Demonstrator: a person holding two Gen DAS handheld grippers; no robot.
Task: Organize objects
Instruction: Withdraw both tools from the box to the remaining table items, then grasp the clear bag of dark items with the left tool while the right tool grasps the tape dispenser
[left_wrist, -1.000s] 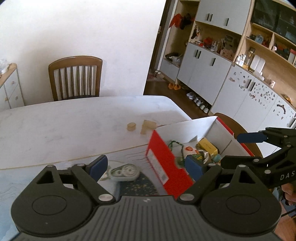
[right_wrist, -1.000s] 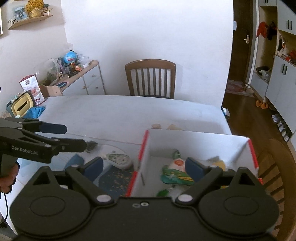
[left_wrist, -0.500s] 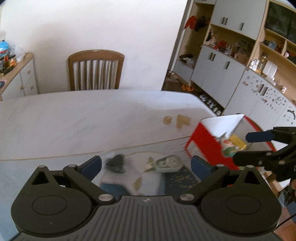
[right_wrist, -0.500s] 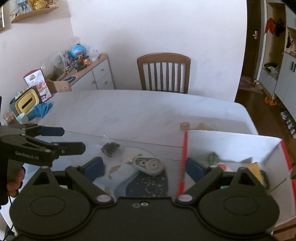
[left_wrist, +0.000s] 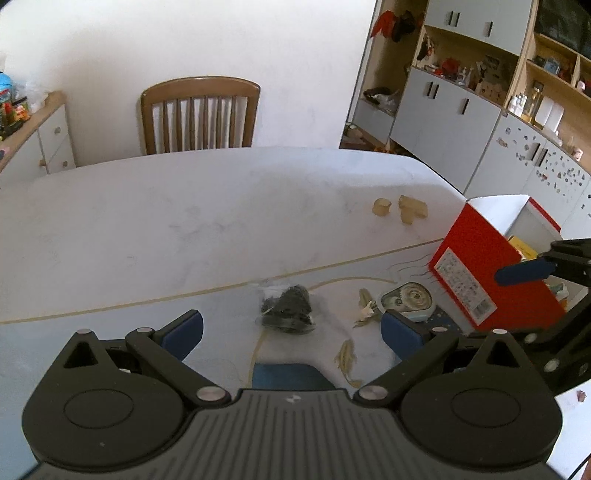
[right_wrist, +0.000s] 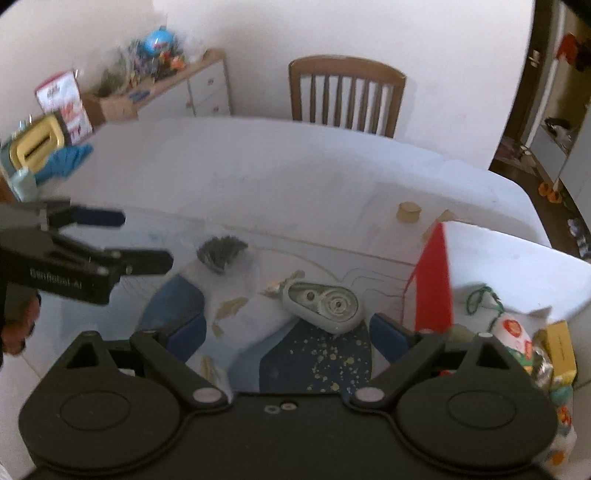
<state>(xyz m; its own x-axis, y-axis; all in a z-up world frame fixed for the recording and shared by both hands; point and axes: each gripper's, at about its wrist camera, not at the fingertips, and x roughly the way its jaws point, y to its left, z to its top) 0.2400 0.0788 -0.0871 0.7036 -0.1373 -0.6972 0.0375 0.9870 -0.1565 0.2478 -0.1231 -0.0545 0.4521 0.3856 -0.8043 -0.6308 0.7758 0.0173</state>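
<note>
A red and white box (left_wrist: 491, 266) stands at the table's right end, with packets and a yellow carton inside (right_wrist: 554, 350). A grey correction-tape dispenser (left_wrist: 406, 304) lies on the printed mat just left of the box; it also shows in the right wrist view (right_wrist: 325, 304). A small clear bag of dark stuff (left_wrist: 288, 310) lies left of it, also seen in the right wrist view (right_wrist: 221, 251). My left gripper (left_wrist: 291, 334) is open and empty, just short of the dark bag. My right gripper (right_wrist: 288, 332) is open and empty, just short of the dispenser.
Two small beige blocks (left_wrist: 399, 208) lie on the white table (left_wrist: 184, 221) beyond the mat. A wooden chair (left_wrist: 199, 114) stands at the far side. A sideboard with clutter (right_wrist: 147, 85) is at the left, cabinets (left_wrist: 461, 107) at the right.
Both grippers have swung left, away from the box. The dark bag now sits centred before the left gripper, and the dispenser before the right one. Both stayed open.
</note>
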